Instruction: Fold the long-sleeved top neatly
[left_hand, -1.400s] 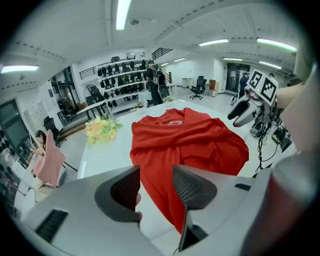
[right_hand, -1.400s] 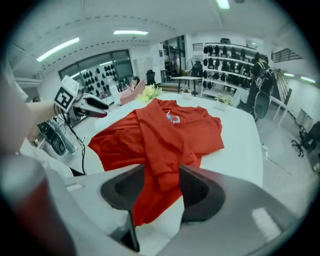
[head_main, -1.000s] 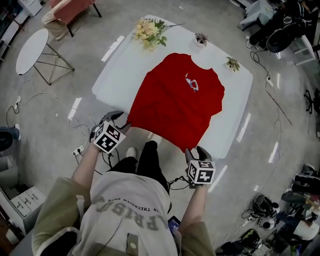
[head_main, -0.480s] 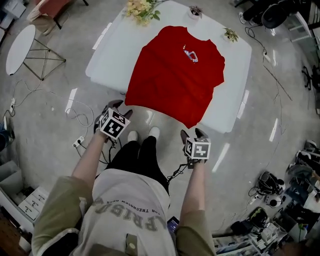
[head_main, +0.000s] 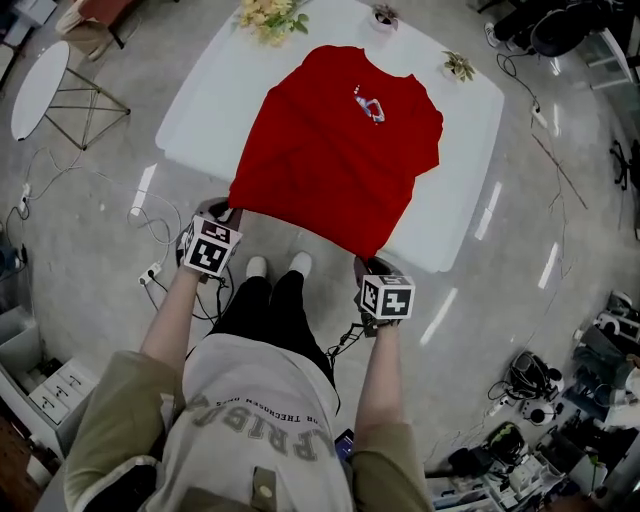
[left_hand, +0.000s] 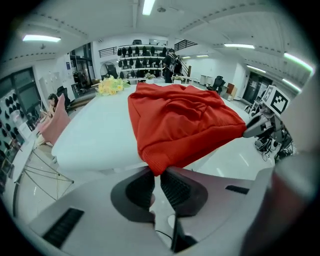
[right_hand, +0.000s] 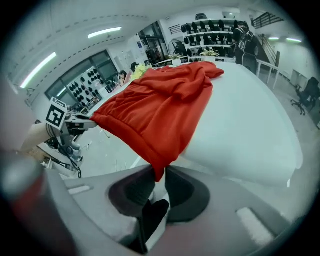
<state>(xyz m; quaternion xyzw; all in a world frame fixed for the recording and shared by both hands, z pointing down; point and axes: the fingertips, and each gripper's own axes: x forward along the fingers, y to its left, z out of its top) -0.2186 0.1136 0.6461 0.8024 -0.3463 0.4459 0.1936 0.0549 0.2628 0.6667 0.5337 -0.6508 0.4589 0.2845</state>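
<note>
Left hand-held gripper (head_main: 222, 214) has just been closing and now pinches the near-left hem corner of the top (head_main: 335, 150). Right hand-held gripper (head_main: 370, 266), also just closing, nips the near-right corner. Body fold not yet made. The red top lies flat on the desk (head_main: 205, 115), hem overhanging the near edge.

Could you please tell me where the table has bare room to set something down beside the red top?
Bare table lies left of the red top, and another strip runs along its right side. The far edge is crowded: yellow flowers, a potted plant and a second plant.
</note>
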